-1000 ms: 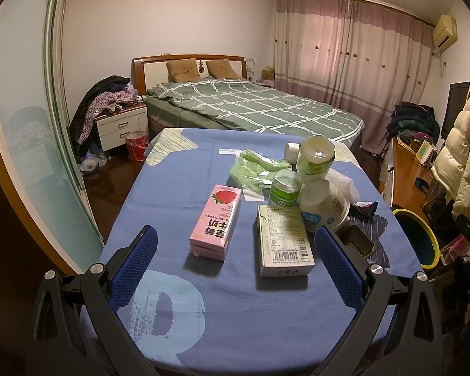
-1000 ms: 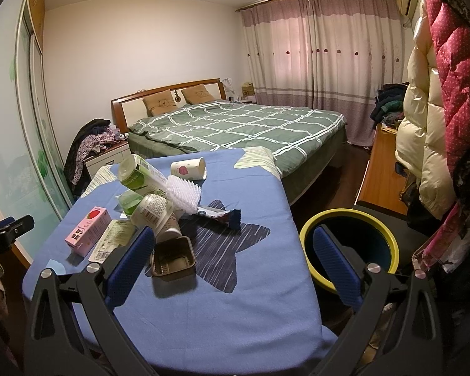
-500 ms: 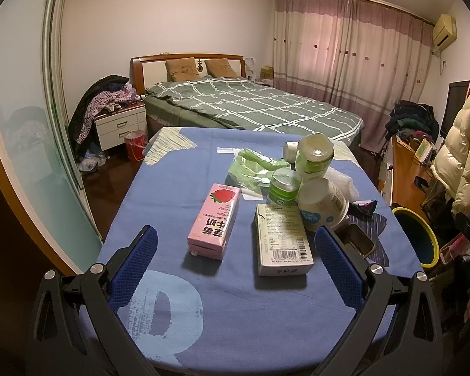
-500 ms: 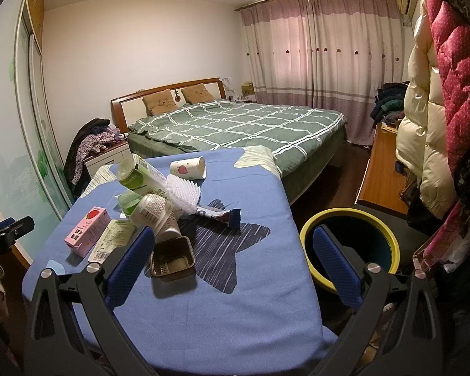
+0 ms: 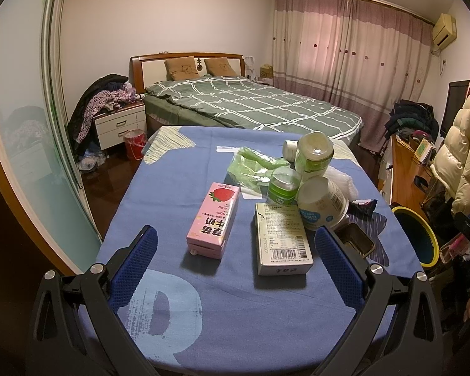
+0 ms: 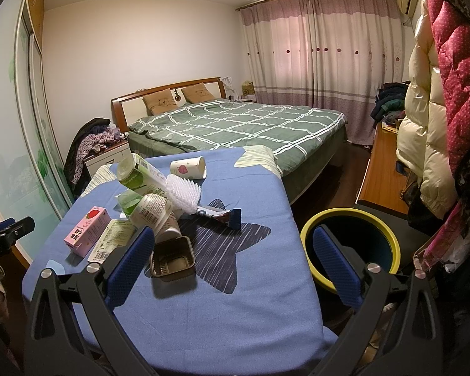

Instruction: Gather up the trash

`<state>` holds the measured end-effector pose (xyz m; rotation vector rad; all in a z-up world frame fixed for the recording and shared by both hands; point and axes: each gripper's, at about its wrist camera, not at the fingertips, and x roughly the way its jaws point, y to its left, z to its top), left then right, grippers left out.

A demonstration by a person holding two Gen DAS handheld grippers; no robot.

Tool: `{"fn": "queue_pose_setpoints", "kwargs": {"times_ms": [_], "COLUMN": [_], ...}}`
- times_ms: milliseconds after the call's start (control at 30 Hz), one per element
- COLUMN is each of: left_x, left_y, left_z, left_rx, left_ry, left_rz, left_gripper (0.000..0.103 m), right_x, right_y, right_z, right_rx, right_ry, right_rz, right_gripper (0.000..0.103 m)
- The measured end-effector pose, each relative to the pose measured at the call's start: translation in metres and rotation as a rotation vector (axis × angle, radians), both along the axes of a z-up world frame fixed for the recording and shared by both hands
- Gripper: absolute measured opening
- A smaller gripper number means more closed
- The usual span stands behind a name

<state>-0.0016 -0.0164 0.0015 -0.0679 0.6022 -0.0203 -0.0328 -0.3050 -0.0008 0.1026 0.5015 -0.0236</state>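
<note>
Trash sits clustered mid-tabletop point(image 5: 178, 313): a pink milk carton point(image 5: 212, 219) beside a pale box point(image 5: 280, 238), cups and green bottles point(image 6: 141, 172) heaped behind, a brown tray point(image 6: 172, 258) nearest. The yellow-rimmed bin point(image 6: 351, 250) stands just off the edge. Left gripper point(image 5: 235, 260) and right gripper point(image 6: 228, 263) both hang wide open, empty. Green bed point(image 6: 235, 122) behind.

Near edge of the counter point(image 5: 235, 322) is bare cloth, so there's easy passage up to the pink carton point(image 5: 213, 219) and grey box point(image 5: 282, 238), with a lane between them. Behind those, the piled bottles point(image 5: 313, 156) and cup point(image 5: 322, 203) block things. The bin point(image 6: 349, 244) mouth is unobstructed.
</note>
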Motion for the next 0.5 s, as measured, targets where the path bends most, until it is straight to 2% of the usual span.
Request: {"fn": "queue_pose_setpoints", "kwargs": {"times_ms": [500], "left_x": [0.0014], "left_y": [-0.0017], "left_z": [-0.0014], "left_rx": [-0.001], "left_ry": [0.007], "left_rz": [-0.003], "left_gripper": [0.099], "right_x": [0.0043], "right_y": [-0.0005], "right_z": [-0.0035], "right_rx": [0.001], "right_ry": [0.004], "right_rz": [0.000], "right_gripper": [0.097]}}
